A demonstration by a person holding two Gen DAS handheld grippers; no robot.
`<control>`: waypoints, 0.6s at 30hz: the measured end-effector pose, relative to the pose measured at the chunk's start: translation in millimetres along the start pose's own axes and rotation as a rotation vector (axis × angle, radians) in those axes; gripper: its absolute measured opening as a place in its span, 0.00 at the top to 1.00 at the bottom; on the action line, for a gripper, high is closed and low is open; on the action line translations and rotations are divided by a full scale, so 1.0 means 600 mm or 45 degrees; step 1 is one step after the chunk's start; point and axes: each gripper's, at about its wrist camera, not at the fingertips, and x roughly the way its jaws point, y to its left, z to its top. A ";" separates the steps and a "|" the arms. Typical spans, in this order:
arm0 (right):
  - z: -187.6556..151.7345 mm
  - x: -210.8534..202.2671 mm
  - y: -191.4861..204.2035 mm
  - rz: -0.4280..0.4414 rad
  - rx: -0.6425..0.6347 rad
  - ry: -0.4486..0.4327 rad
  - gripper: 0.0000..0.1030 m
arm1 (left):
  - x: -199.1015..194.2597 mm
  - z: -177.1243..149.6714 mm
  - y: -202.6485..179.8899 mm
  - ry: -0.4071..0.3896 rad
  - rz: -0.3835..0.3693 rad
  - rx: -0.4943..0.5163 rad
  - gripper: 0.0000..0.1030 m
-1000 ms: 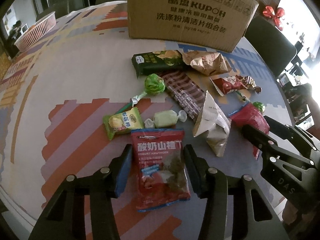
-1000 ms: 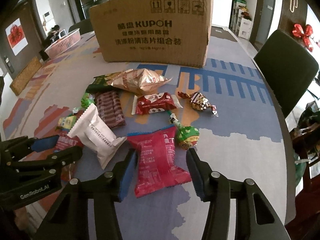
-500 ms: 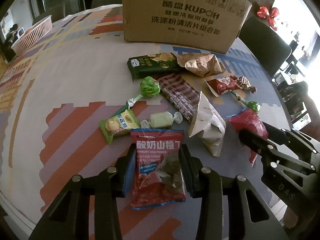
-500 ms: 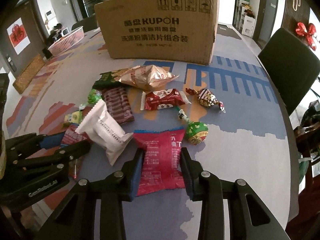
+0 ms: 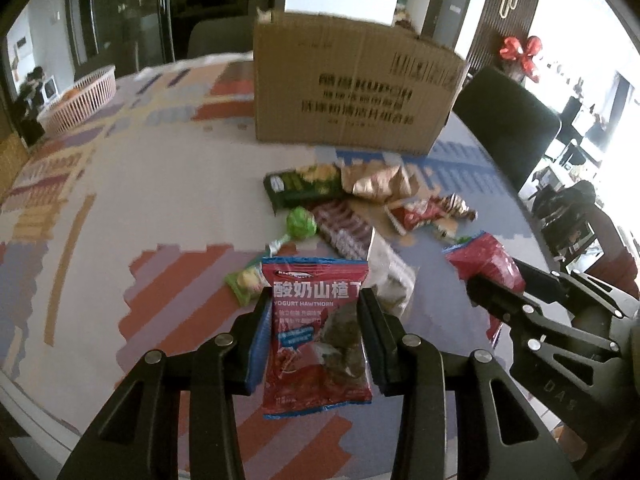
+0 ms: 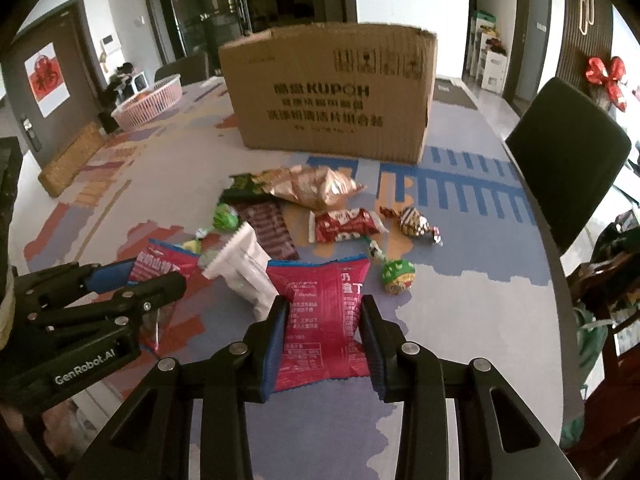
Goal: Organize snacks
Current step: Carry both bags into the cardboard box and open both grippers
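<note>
My left gripper (image 5: 316, 304) is shut on a red and blue yogurt hawthorn packet (image 5: 316, 336) and holds it lifted above the table. My right gripper (image 6: 322, 312) is shut on a plain red snack packet (image 6: 320, 316), also lifted. The right gripper with its red packet (image 5: 486, 264) shows at the right of the left wrist view. The left gripper with its packet (image 6: 160, 266) shows at the left of the right wrist view. A large cardboard box (image 6: 332, 92) stands open-topped at the back of the table.
Loose snacks lie between me and the box: a white pouch (image 6: 244, 272), a brown striped bar (image 6: 266, 228), a gold bag (image 6: 316, 188), a green pack (image 5: 304, 184), lollipops (image 6: 396, 274). A pink basket (image 6: 150, 104) stands far left. A dark chair (image 6: 564, 156) is at the right.
Both grippers closed on their packets and lifted them off the table. The view has tilted up toward the cardboard box.
</note>
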 end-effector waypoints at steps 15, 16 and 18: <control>0.075 -0.063 0.009 0.015 -0.019 -0.227 0.65 | -0.080 0.093 -0.011 -0.273 -0.002 0.094 0.61; 0.083 -0.064 0.007 0.016 -0.018 -0.240 0.65 | -0.083 0.101 -0.012 -0.287 -0.006 0.103 0.61; 0.102 -0.066 0.003 0.017 -0.008 -0.271 0.65 | -0.088 0.117 -0.013 -0.313 -0.019 0.116 0.61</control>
